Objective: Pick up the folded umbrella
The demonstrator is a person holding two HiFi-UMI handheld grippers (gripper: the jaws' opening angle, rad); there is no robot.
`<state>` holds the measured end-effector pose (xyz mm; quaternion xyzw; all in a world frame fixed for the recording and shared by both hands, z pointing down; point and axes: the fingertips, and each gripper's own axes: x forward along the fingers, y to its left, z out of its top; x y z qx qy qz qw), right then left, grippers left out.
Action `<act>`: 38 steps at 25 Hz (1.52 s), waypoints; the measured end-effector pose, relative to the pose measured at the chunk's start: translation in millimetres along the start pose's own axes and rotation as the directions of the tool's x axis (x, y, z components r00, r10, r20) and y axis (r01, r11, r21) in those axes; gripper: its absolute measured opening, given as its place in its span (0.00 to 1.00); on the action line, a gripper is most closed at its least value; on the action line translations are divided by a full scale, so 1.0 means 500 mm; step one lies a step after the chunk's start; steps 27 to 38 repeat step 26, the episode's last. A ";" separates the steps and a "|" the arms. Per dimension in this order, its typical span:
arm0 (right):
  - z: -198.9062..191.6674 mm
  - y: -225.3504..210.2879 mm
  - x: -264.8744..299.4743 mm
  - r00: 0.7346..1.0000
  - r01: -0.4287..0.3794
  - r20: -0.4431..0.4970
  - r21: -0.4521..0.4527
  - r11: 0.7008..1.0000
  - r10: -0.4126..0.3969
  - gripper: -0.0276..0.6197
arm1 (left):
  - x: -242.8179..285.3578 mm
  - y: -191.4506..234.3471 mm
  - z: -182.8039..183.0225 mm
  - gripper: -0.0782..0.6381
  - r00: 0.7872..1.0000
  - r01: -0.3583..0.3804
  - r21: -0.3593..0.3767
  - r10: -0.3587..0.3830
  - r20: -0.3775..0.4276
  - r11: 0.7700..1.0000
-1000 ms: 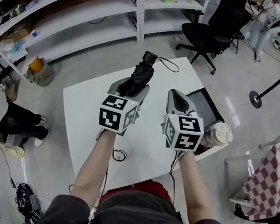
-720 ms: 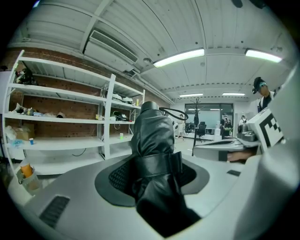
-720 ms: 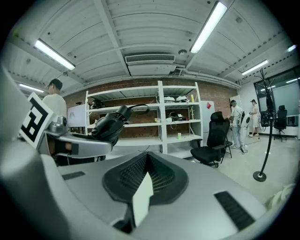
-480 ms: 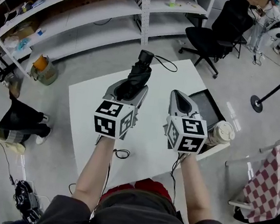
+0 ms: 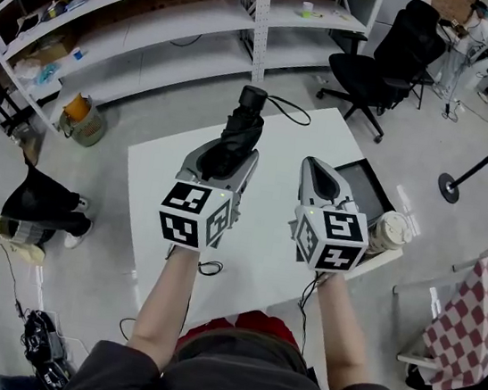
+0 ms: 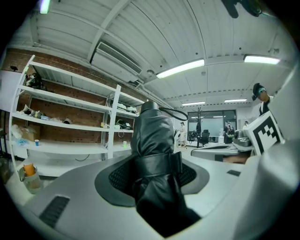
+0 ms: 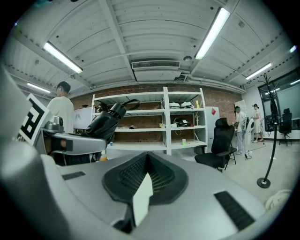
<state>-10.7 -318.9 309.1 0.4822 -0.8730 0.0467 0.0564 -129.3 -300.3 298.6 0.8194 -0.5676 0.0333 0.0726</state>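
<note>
Two grippers are held side by side over the white table (image 5: 255,245), both pointed away from the person. L gripper (image 5: 228,153): jaws are clamped on the folded umbrella (image 5: 242,128), black, gripped round its strapped mid-section. In the left gripper view the umbrella (image 6: 152,154) is seen filling the gap btwn the pads, w/ the handle end & wrist loop sticking out past the tips. It is carried above the table's far part, not laid on it. R gripper (image 5: 314,167): jaws are pressed together, nothing btwn them. Shelving (image 5: 158,33) & a black office chair (image 5: 380,60) are seen beyond the table.
</note>
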 end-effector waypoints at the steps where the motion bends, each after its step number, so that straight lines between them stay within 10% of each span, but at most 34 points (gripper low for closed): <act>1: 0.003 0.004 -0.003 1.000 -0.001 0.003 -0.003 1.000 0.001 0.07 | -0.007 0.000 0.003 0.42 1.000 -0.002 -0.002 0.002 0.007 1.000; 38: 0.023 0.127 -0.099 0.998 -0.028 0.048 -0.023 0.999 0.029 0.07 | -0.187 0.009 0.017 0.42 0.996 -0.045 -0.023 0.047 0.073 0.999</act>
